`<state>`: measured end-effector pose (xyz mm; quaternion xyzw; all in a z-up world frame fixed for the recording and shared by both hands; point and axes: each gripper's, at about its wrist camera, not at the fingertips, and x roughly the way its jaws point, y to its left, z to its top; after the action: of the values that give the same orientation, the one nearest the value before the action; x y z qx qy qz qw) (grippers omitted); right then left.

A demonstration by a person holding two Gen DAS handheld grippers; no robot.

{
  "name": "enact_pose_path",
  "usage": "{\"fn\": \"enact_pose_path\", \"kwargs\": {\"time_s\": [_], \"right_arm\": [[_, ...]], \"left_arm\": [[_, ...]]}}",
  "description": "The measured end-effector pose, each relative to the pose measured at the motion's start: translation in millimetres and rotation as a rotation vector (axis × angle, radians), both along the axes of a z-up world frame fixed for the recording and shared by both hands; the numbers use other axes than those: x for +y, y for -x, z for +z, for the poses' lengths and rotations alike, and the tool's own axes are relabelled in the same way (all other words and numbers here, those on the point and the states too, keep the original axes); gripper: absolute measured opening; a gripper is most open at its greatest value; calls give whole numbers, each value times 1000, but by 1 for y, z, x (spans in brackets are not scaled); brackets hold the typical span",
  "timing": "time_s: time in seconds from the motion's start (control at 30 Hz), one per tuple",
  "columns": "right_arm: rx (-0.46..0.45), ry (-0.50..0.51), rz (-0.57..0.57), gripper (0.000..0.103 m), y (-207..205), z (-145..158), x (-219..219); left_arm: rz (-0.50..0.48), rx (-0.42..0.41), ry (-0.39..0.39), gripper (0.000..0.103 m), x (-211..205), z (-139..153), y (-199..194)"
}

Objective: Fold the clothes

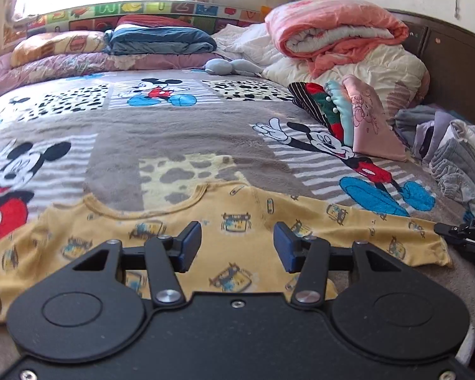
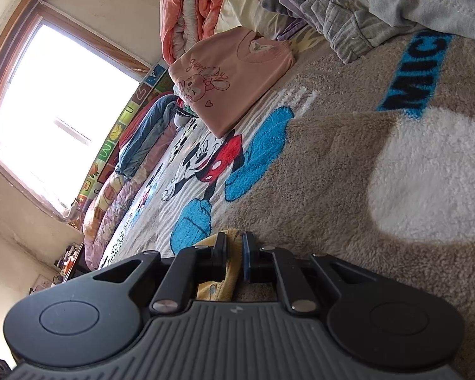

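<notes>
The yellow shirt (image 1: 237,221) with small printed cars lies spread flat across the near part of the bed, neckline facing away, on a grey cartoon-mouse blanket (image 1: 180,126) that covers the bed. At the far side of the bed are a rolled pink quilt (image 1: 335,28) on a cream one, and a folded blue blanket (image 1: 161,39) on a stack of pillows. To the right stands a pile of folded clothes topped by a pink sweater (image 1: 373,123) with a rabbit drawing, and beside it a loose heap of grey clothes (image 1: 459,161). The left claw (image 1: 237,243) hovers over the middle of the shirt with its jaws partly apart and nothing between them. The right claw (image 2: 235,253), tilted on its side at the shirt's right edge, is pinched narrow on a fold of the yellow cloth.
</notes>
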<state>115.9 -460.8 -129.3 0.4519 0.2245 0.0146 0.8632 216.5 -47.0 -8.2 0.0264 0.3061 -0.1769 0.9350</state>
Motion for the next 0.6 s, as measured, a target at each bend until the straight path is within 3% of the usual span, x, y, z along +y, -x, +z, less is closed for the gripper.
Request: {"fn": "enact_pose_path", "kwargs": {"time_s": [0.13,0.27,0.4,0.43,0.6], "right_arm": [[2,24,-6,9,0,0,4],[1,28,-7,8,-1,-1,5],[-3,31,-5,8,-2,-1,5],[-4,29,-5,8,-3,-2,5],[-8,23,-3,8,-4,-3,4]], "left_arm": [[-105,8,-156,34,-27,8,-55],[-241,47,-306,34,-55,5,-84],[-356,103,-474,34,-74,-23,-99],[-362,107,-499,34,-76,-30,-101],[-369,111,-479,32,-73,-25,-117]]}}
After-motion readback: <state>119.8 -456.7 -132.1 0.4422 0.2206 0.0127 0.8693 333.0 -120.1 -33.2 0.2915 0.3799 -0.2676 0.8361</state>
